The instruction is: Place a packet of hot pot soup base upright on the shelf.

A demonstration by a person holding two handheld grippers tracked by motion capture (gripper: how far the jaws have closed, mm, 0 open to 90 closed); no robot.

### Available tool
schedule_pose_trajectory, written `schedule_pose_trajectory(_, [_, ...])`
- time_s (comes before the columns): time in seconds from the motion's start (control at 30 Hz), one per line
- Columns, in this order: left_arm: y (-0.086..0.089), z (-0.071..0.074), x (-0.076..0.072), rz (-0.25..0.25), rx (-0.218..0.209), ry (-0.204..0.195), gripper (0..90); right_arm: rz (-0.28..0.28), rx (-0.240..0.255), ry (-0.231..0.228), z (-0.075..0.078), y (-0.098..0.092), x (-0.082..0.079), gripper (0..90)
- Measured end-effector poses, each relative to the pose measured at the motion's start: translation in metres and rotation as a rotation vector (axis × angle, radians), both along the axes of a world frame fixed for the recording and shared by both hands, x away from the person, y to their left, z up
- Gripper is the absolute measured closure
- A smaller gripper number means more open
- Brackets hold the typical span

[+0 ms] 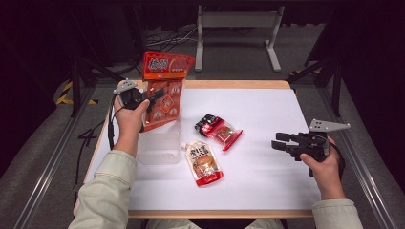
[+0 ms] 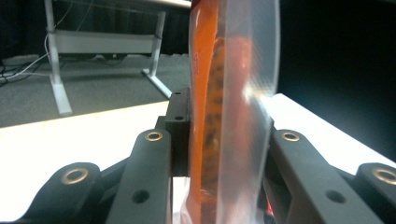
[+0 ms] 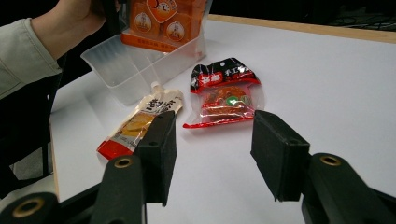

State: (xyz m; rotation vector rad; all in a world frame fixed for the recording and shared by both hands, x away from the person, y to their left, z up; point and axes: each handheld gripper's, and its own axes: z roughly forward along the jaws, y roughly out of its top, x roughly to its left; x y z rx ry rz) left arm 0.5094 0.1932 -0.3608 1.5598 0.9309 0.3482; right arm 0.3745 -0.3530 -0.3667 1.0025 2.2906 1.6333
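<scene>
The left tongs (image 1: 154,97) pinch a tall orange snack bag (image 1: 163,90) and hold it upright over a clear plastic bin (image 1: 160,143) at the tabletop's (image 1: 267,171) left side. The bag's red header carries large white characters, too blurred to read. The left gripper view looks edge-on at the bag, orange film and clear plastic pressed between both jaws. The right tongs (image 1: 282,141) stand spread and empty above the right side. Their view shows a red-and-black sachet (image 3: 224,93) and a spouted pouch (image 3: 140,123) lying near each other, print unreadable.
</scene>
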Motion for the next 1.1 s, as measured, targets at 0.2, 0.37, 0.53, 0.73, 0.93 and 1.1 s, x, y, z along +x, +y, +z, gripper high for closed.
schedule_pose_trajectory(0.2, [0.008,-0.001,-0.005,-0.015,0.026,0.052,70.3,0.006,0.001,-0.003,0.001,0.003,0.0,50.5])
schedule_pose_trajectory(0.37, [0.01,-0.001,-0.01,-0.031,0.066,0.069,70.4,0.015,-0.004,0.003,0.0,0.006,0.002,50.4])
schedule_pose_trajectory(0.53, [0.011,0.0,-0.015,-0.062,0.125,0.098,70.4,0.014,-0.001,0.003,0.0,0.006,0.003,50.4])
schedule_pose_trajectory(0.73, [0.014,-0.005,-0.022,-0.077,0.133,0.09,70.3,0.019,-0.005,0.003,0.0,0.006,0.003,50.3])
schedule_pose_trajectory(0.93, [0.014,-0.008,-0.029,-0.08,0.133,0.091,69.9,0.018,-0.004,0.005,0.0,0.006,0.003,50.1])
schedule_pose_trajectory(1.1, [0.012,-0.003,-0.033,-0.092,0.179,0.111,69.2,0.016,-0.004,0.008,-0.001,0.005,0.002,50.1])
